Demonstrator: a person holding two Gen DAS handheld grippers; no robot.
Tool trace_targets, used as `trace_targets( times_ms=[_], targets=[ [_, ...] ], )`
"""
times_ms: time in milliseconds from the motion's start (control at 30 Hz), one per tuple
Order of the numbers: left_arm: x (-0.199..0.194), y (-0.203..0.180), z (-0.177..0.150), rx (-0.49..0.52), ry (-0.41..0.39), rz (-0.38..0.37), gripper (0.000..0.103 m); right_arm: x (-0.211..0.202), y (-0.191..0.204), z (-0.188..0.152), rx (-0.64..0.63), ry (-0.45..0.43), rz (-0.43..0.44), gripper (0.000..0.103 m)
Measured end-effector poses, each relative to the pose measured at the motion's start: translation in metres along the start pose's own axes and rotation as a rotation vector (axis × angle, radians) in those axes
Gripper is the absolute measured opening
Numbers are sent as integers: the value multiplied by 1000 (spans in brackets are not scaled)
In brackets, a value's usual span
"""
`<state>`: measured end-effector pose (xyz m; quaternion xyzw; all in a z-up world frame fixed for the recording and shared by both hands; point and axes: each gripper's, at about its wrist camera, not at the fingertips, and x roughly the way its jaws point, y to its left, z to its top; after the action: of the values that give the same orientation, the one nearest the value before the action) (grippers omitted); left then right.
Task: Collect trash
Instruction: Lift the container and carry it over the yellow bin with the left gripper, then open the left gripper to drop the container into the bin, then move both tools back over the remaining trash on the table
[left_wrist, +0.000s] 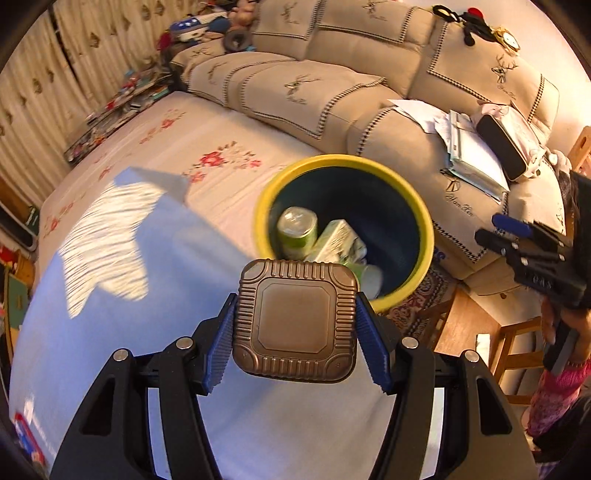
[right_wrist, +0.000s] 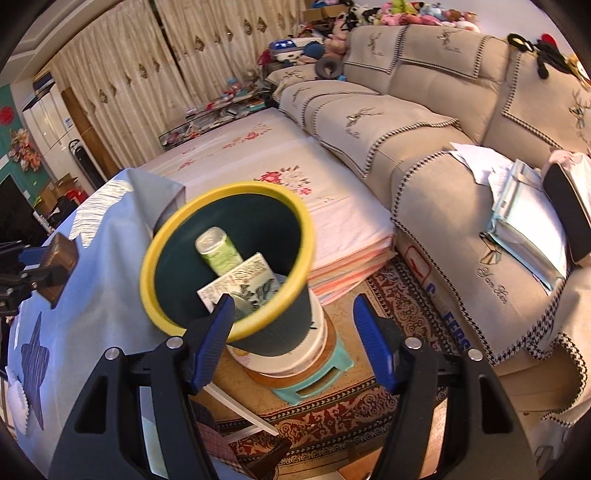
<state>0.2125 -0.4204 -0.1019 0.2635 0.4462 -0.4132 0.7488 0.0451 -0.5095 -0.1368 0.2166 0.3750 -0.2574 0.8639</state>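
My left gripper (left_wrist: 295, 325) is shut on a brown ribbed square tin (left_wrist: 297, 319), held above the blue tablecloth just short of the bin. The dark bin with a yellow rim (left_wrist: 417, 206) holds a green can (left_wrist: 297, 232) and a green-white carton (left_wrist: 332, 240). In the right wrist view my right gripper (right_wrist: 291, 339) is open and empty, its left finger over the bin's yellow rim (right_wrist: 155, 254). The can (right_wrist: 218, 251), the carton (right_wrist: 243, 280) and the tin (right_wrist: 59, 258) in the left gripper at far left show there too.
The bin stands on stacked stools (right_wrist: 314, 373) on a patterned rug (right_wrist: 399, 306). A table with a blue cloth (left_wrist: 184, 258) lies to the left, a floral bedspread (right_wrist: 277, 162) behind, a beige sofa (right_wrist: 443, 129) with papers (right_wrist: 524, 214) to the right.
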Motion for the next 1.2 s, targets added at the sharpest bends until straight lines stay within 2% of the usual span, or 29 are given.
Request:
trace_targets(
  times_ms=[200,433,500,567,633,733,800,900,1033,1200],
  targets=[
    [57,-34,43,9,44,-51,61,4,-28,-9,52,18,-17,64],
    [110,-52,70,-10,75,-45,62,7,-42,-14,81,29,-21,64],
    [122,-52,76,-32,80,-54,67,8,-43,-15,85,31,-21,64],
    [126,-50,80,-51,75,-51,80,8,-43,-16,87,33,-19,64],
    [122,-46,80,-77,58,-40,83,8,-42,-17,86,33,-14,64],
    [98,-36,73,-110,25,-29,83,7,-37,-18,80,33,-2,65],
    [65,-31,68,-135,-37,-36,83,7,-32,-19,72,35,5,66],
    [13,-27,53,-151,-125,-22,92,9,-22,-19,58,39,21,66],
    [-57,-17,22,-178,-207,20,97,7,-5,-19,27,36,49,66],
    [-136,4,-33,-275,-335,79,98,4,25,-16,-27,35,93,66]
  ],
)
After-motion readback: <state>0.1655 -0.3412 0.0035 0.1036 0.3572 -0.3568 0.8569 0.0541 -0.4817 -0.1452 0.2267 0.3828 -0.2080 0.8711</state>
